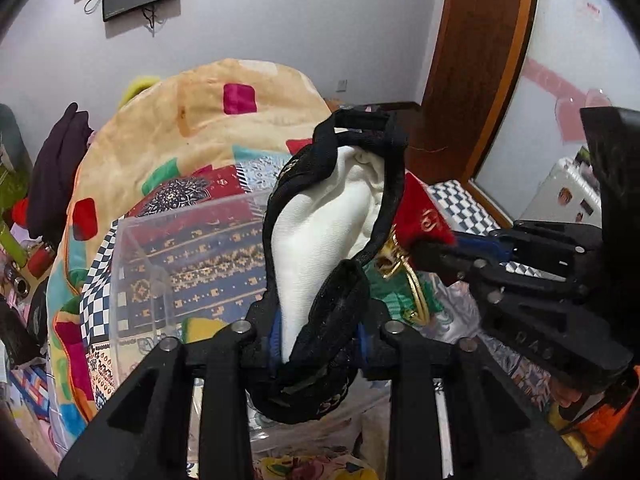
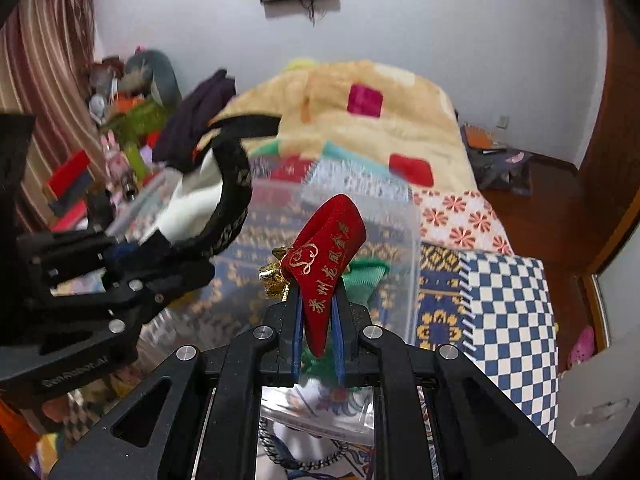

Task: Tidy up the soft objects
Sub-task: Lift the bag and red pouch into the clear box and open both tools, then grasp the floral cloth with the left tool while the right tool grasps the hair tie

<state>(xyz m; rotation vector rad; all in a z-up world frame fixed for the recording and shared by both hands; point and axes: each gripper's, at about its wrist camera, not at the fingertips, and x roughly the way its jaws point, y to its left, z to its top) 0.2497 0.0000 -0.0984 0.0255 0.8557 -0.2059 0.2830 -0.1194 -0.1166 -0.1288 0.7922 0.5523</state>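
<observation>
Ahead, filling most of both views, a bed lies under a cream blanket [image 1: 208,120] with coloured squares, over patterned quilts. On it sits a clear plastic storage bin [image 1: 132,280], open at the top, with a green cloth [image 2: 366,276] showing through its wall.

Above the bin's near side, the left gripper [image 1: 316,336] is clamped on a white cloth item with black patterned trim [image 1: 320,216]; the loose trim loops upward and a fold hangs below the jaws. Just beside it, the right gripper [image 2: 318,320] is closed on a small red velvet pouch [image 2: 328,256] with gold lettering and a gold drawstring tassel [image 2: 274,276].

Risks, as a judgement: the two grippers are close together, so the dangling black trim could snag the tassel or the other gripper's fingers. Each hold is near an edge, so soft fabric may slip out before it is over the bin. A drop now could land on the rim or the quilt instead.
</observation>
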